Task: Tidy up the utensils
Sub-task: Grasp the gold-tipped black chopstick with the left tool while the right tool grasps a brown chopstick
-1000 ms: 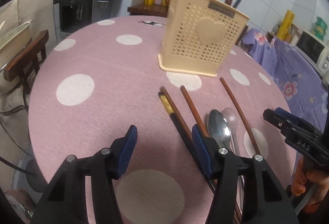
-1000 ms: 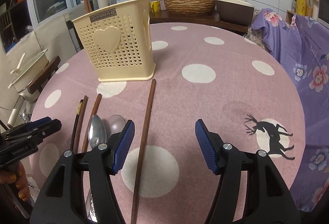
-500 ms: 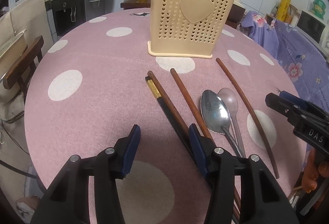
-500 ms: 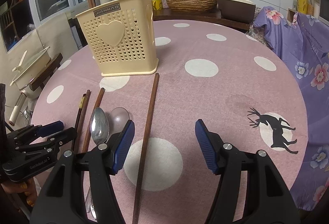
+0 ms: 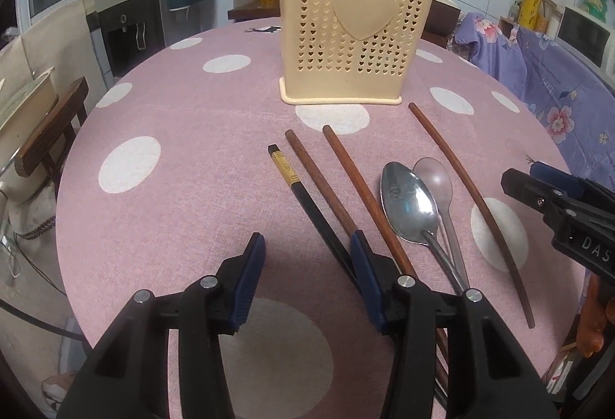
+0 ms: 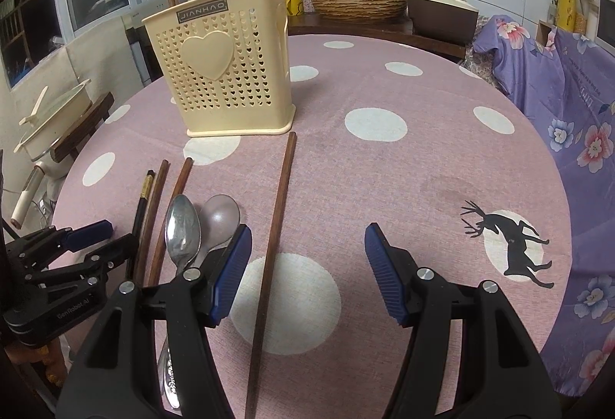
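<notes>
Four chopsticks [image 5: 338, 184] and two spoons [image 5: 411, 203] lie on the dotted tablecloth [image 5: 184, 119] before the cream utensil holder [image 5: 346, 34], which now stands upright in the left wrist view, no longer tilted. The left gripper [image 5: 307, 257], jaws just narrowing, stands empty beside the black chopstick [image 5: 307, 200]. The right gripper [image 6: 307, 265] gapes over the lone chopstick [image 6: 275, 238], not touching it.

Cloth [image 5: 184, 211] under my claws: matt pink weave, slightly coarse, white dots. Caddy [image 5: 346, 34] ahead: cream plastic, smooth, pierced with small hearts. Spoon [image 5: 407, 203] by my left claw's [image 5: 307, 280] right pad: polished metal, scuffed; the spoon [image 6: 219, 219] beside it duller, satin. Chopsticks [image 5: 472, 196]: matt brown wood; one [image 5: 303, 196] black, gilt band. My pads [image 6: 230, 273]: ribbed blue rubber on matt black plastic.
</notes>
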Demonstrator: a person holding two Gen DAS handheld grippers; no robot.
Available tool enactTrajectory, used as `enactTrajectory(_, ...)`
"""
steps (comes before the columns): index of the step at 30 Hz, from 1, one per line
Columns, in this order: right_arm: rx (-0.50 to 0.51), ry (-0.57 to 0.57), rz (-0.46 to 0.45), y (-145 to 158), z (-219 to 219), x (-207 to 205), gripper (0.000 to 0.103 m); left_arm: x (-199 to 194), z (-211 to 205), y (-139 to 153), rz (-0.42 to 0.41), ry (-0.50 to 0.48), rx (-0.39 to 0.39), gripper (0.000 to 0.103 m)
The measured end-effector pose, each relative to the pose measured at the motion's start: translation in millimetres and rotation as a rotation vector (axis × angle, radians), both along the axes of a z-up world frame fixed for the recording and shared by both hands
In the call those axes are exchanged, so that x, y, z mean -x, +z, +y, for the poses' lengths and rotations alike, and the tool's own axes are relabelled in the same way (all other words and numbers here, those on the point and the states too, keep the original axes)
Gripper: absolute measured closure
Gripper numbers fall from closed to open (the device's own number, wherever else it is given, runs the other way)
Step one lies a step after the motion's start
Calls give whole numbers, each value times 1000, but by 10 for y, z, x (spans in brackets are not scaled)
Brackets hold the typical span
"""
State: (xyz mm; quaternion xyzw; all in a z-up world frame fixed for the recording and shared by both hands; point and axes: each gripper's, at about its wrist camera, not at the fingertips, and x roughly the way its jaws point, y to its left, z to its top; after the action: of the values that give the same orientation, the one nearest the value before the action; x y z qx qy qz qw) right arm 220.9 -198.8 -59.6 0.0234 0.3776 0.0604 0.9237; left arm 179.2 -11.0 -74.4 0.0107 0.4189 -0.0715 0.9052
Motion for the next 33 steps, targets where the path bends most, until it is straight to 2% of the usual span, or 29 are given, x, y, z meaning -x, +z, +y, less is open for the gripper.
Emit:
enactTrajectory(4,5,7,19,-4,-18,-41,41,18,111,5,4,18,14,57)
enactTrajectory(10,1,56,40,31,46,-228,42,-64,226,42,17,44,91,57)
enactTrajectory(16,6,59,73,44,122,-571,53,-181,280,101,2,74,98,58)
enactTrajectory(23,47,49,110,-27,291,-839,67,-389,298,64,36,100,101,69)
enactTrajectory(33,23,28,165,-169,336,-1047,84,-503,184,27,42,92,72,81)
